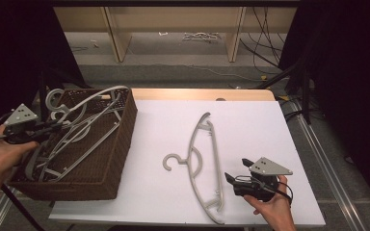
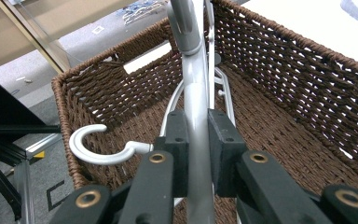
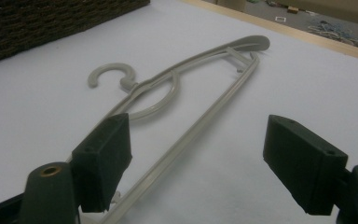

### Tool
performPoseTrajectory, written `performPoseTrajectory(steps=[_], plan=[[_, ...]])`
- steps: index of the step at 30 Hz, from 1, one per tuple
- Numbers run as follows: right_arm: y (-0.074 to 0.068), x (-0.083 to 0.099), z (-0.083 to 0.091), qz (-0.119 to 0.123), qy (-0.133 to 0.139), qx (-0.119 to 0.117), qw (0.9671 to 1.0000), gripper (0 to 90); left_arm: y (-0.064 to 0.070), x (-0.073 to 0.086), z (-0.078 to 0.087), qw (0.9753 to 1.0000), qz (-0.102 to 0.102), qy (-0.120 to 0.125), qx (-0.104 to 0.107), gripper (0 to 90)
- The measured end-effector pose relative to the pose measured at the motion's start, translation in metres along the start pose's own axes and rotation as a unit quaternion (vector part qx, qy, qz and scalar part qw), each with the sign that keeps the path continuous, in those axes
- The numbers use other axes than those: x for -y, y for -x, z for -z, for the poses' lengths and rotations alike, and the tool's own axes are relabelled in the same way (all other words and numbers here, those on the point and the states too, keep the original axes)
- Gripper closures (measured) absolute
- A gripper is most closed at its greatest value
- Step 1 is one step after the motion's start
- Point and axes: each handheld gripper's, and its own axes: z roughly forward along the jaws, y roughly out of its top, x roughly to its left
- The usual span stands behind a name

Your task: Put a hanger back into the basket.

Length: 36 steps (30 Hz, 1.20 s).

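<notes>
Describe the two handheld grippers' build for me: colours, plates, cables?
Both the left gripper and right gripper are black, each topped with a grey three-cornered plate with small holes. Square black jaw pads, brass-coloured pivot rivets, and a thin black cable trails from each.

No writing, label, brand or number can be read anywhere. The wicker basket (image 1: 120, 144), the grey hangers (image 1: 204, 163) and the white worktop (image 1: 250, 125) carry no legible marks. Small floor markings are too blurred to make out.

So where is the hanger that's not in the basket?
In the high view, the lone hanger lies flat on the white table, right of the wicker basket, with the open right gripper just beside it.
</notes>
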Motion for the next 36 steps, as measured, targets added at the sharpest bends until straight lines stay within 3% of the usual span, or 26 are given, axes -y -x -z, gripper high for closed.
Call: performPoseTrajectory(steps=[20,22,23,26,29,30,32,34,36], plan=[[0.000,0.000,0.000,0.001,-0.001,0.001,1.0000,24.4,-0.002,0.015,-0.004,0.9998,0.011,-0.015,0.009,79.4],[0.000,0.000,0.000,0.000,-0.001,0.001,1.0000,24.4,-0.003,0.016,-0.003,0.9996,0.000,-0.027,0.010,79.4],[0.000,0.000,0.000,0.000,-0.001,0.001,1.0000,24.5,-0.001,0.017,-0.004,0.9997,0.009,-0.022,0.008,79.4],[0.000,0.000,-0.001,0.000,-0.002,0.001,1.0000,24.4,0.000,0.017,-0.008,0.9992,-0.008,-0.037,0.013,79.4],[0.000,0.000,0.000,0.001,-0.001,0.001,1.0000,24.4,0.000,0.019,-0.010,0.9992,0.007,-0.035,0.015,79.4],[0.000,0.000,0.000,0.001,-0.001,0.001,1.0000,24.5,-0.003,0.019,-0.009,0.9989,-0.001,-0.043,0.018,79.4],[0.000,0.000,0.000,0.000,-0.005,0.002,1.0000,24.5,-0.002,0.021,-0.011,0.9990,0.013,-0.037,0.021,79.4],[0.000,0.000,-0.001,0.000,-0.003,0.001,1.0000,24.5,-0.006,0.021,-0.008,0.9976,-0.017,-0.062,0.024,79.3],[0.000,0.000,-0.001,0.000,-0.003,0.000,1.0000,24.5,-0.005,0.021,-0.009,0.9976,-0.013,-0.062,0.027,79.3]])
